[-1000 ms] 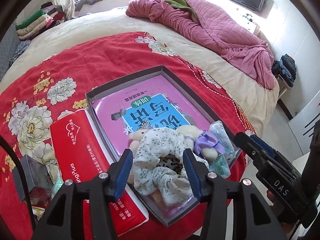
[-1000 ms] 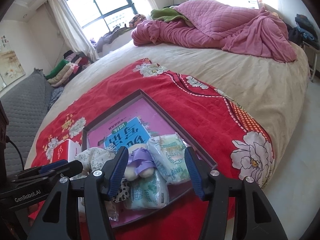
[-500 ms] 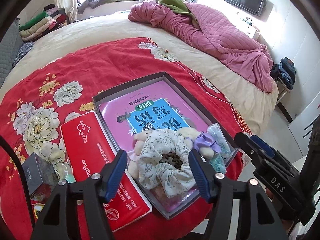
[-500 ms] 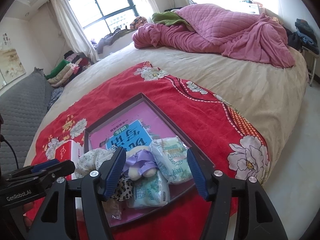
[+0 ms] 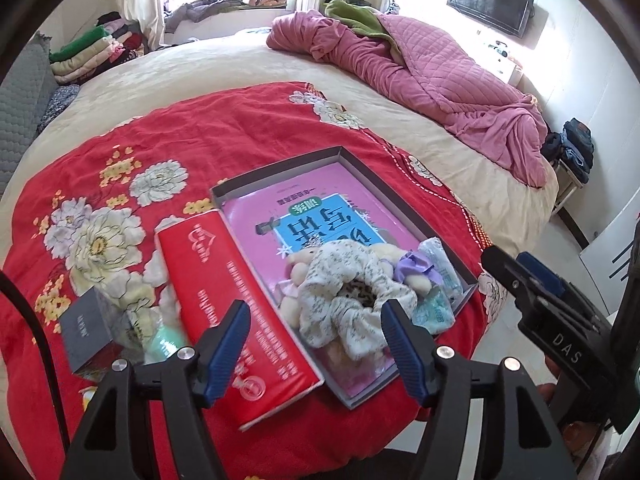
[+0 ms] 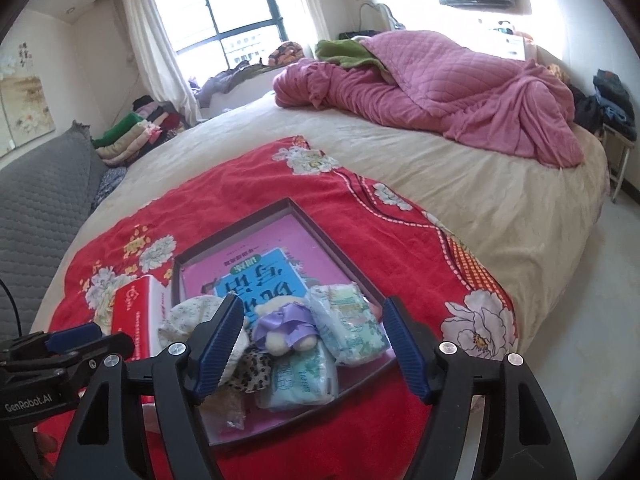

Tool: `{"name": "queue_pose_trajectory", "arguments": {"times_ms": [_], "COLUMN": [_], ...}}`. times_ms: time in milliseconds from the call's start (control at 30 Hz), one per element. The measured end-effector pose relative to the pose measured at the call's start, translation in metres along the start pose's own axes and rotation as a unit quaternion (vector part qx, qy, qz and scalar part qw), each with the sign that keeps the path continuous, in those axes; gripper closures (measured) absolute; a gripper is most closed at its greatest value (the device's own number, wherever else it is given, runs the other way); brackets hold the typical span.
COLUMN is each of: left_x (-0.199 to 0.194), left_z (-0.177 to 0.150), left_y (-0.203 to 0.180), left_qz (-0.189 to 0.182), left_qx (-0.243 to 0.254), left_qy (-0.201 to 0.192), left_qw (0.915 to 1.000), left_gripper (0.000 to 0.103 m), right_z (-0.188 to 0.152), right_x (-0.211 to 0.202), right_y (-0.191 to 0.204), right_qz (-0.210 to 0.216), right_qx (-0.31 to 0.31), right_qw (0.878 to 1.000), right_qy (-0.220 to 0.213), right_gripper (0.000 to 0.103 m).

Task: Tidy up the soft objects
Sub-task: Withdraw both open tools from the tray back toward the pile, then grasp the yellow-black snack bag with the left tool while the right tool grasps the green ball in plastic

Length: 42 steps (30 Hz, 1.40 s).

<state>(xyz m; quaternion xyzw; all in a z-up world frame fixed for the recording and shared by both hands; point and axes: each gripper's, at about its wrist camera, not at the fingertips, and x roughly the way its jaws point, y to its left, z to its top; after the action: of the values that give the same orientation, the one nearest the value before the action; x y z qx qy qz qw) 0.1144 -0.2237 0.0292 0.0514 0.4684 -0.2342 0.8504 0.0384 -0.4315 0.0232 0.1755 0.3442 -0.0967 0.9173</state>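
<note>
A shallow grey tray (image 5: 280, 168) (image 6: 320, 224) lies on the red flowered blanket, with a pink book (image 5: 320, 220) in it. At its near end lie a floral scrunchie (image 5: 352, 292) (image 6: 188, 316), a small plush toy with a purple bow (image 5: 416, 270) (image 6: 286, 326), a leopard-print scrunchie (image 6: 252, 368) and tissue packs (image 5: 436, 312) (image 6: 348, 324). My left gripper (image 5: 316, 344) is open and empty, held back above the tray's near edge. My right gripper (image 6: 312, 348) is open and empty, above the same pile.
A red tissue pack (image 5: 236, 308) lies left of the tray. A small grey box (image 5: 86, 328) and a mint-green item (image 5: 164, 344) lie further left. A pink quilt (image 6: 440, 92) is heaped at the bed's far side. Folded clothes (image 6: 132, 136) sit by the window.
Both grippers have pulled back and up from the tray, so the pile looks smaller and more of the bed shows. Both stay open. The objects have not moved.
</note>
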Motion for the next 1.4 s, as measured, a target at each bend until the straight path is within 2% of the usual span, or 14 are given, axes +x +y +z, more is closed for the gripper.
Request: {"name": "queue_pose_trajectory", "arguments": {"times_ms": [200, 400, 633, 733, 933, 1067, 1233, 1400], "left_x": [-0.021, -0.053, -0.074, -0.077, -0.073, -0.066, -0.048, -0.026], "left_z": [-0.017, -0.043, -0.087, -0.105, -0.138, -0.152, -0.16, -0.162], "left_y": [0.024, 0.077, 0.151, 0.177, 0.217, 0.23, 0.239, 0.247], "left_qz": [0.012, 0.043, 0.086, 0.09, 0.097, 0.09, 0.066, 0.037], "left_qx": [-0.019, -0.064, -0.132, -0.16, -0.201, -0.22, -0.24, -0.264], "left_qy": [-0.004, -0.008, 0.007, 0.016, 0.038, 0.049, 0.066, 0.08], "left_qw": [0.9997, 0.997, 0.9875, 0.9828, 0.9741, 0.9702, 0.9663, 0.9604], "left_gripper": [0.036, 0.035, 0.035, 0.035, 0.035, 0.035, 0.035, 0.035], "right_z": [0.002, 0.0, -0.021, -0.035, -0.066, -0.086, -0.103, -0.111], "right_x": [-0.012, -0.026, -0.032, -0.028, -0.013, 0.003, 0.034, 0.067], "right_y": [0.028, 0.071, 0.147, 0.179, 0.232, 0.256, 0.276, 0.293], "right_qz": [0.016, 0.046, 0.085, 0.099, 0.112, 0.104, 0.103, 0.075], "right_qx": [-0.03, -0.08, -0.178, -0.214, -0.296, -0.349, -0.408, -0.463], "right_qw": [0.999, 0.996, 0.98, 0.972, 0.948, 0.93, 0.902, 0.874], "right_qy": [-0.009, -0.019, -0.013, 0.002, 0.034, 0.055, 0.096, 0.125], "right_gripper": [0.03, 0.03, 0.029, 0.029, 0.029, 0.029, 0.029, 0.029]}}
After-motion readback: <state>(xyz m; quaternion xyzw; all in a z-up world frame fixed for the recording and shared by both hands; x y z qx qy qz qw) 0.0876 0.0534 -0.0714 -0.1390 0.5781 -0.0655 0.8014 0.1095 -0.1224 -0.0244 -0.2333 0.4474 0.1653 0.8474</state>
